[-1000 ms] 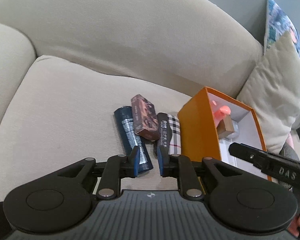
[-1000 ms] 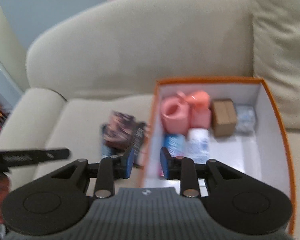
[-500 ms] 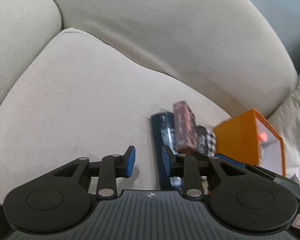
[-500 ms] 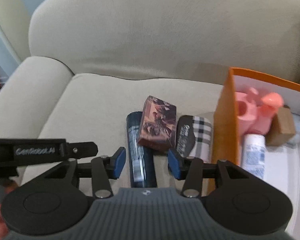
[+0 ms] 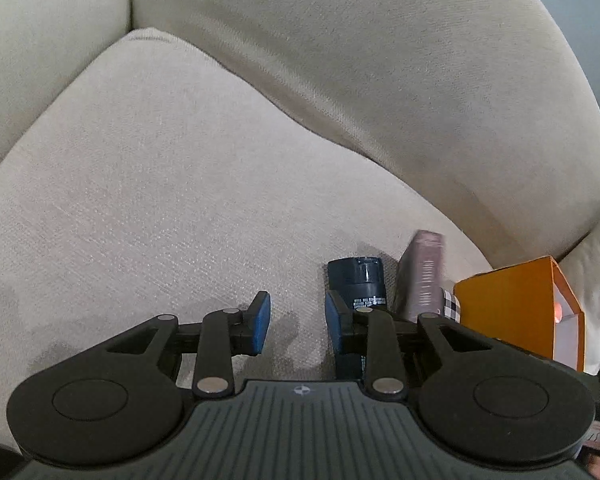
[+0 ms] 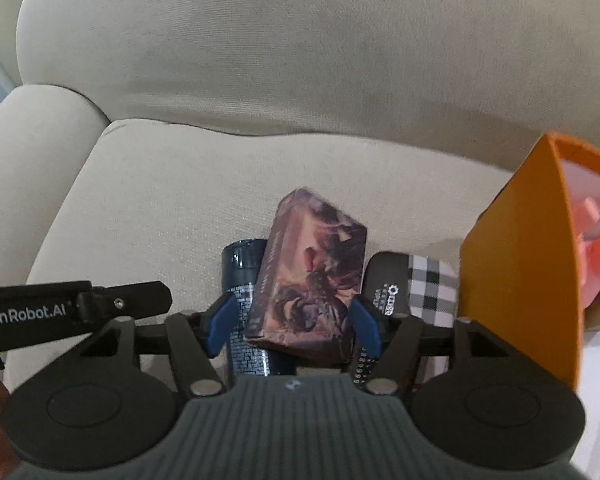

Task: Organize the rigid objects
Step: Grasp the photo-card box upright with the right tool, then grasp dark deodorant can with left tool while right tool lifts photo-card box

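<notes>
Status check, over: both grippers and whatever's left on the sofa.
Right gripper opening around patterned box, not gripping. Left gripper open, empty. Dark can under box; orange bin alongside.

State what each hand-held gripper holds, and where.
Nothing. The right hand-held gripper, jaws opening, straddles the brown box without pressing. The left hand-held gripper is empty.

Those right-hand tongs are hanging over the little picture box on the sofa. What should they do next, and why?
Probably ease a little lower, then close. The right tongs are opening, their blue pads either side of the picture box but not yet pressing it. The box lies tilted on the dark can, beside the orange box.
</notes>
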A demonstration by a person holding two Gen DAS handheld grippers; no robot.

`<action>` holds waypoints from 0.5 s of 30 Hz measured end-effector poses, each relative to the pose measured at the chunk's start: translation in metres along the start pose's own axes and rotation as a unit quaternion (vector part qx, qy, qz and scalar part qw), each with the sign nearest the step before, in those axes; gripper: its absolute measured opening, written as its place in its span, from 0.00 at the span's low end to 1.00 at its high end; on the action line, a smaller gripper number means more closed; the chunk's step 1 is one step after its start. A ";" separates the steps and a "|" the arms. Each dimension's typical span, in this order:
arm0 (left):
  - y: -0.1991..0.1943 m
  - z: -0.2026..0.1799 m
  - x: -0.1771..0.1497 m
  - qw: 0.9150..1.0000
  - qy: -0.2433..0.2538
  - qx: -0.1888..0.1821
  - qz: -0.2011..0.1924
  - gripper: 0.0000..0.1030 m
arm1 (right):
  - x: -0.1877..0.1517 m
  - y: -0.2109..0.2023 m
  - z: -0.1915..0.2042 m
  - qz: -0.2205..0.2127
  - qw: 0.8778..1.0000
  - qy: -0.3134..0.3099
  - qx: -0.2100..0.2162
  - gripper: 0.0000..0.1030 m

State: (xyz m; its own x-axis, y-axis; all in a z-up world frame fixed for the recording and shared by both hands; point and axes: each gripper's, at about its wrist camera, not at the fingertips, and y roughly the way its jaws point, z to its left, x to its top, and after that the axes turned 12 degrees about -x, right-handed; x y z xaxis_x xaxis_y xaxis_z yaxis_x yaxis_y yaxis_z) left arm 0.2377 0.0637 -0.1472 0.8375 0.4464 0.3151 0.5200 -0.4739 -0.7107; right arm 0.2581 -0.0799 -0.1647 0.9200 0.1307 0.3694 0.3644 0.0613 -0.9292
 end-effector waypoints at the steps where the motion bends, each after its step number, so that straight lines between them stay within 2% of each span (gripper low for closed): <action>1: 0.000 0.000 -0.001 1.000 0.000 -0.001 0.002 0.32 | 0.000 0.002 -0.002 0.003 1.000 0.005 0.007 0.61; 3: 0.001 0.000 -0.002 1.000 0.004 -0.001 0.003 0.32 | 0.001 -0.002 -0.008 -0.001 1.000 0.016 0.010 0.49; 5: 0.002 -0.002 -0.003 1.000 0.004 -0.003 0.005 0.32 | 0.003 -0.009 -0.010 0.000 1.000 0.011 0.005 0.34; 7: 0.003 -0.005 -0.004 1.000 0.005 -0.011 0.009 0.32 | 0.003 -0.014 -0.011 -0.003 1.000 -0.002 -0.010 0.28; 11: 0.010 -0.015 -0.007 0.999 0.019 -0.017 0.023 0.43 | 0.009 -0.018 -0.013 -0.011 0.999 -0.032 -0.017 0.27; 15: 0.021 -0.022 -0.007 0.999 0.019 -0.015 0.038 0.43 | 0.019 -0.016 -0.010 -0.014 0.998 -0.067 -0.019 0.27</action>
State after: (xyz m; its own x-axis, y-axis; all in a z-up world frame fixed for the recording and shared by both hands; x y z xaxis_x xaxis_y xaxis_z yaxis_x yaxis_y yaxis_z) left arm 0.2468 0.0342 -0.1504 0.8807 0.3788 0.2844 0.4580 -0.5279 -0.7152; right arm 0.2710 -0.0886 -0.1434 0.8832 0.2601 0.3902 0.3965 0.0298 -0.9175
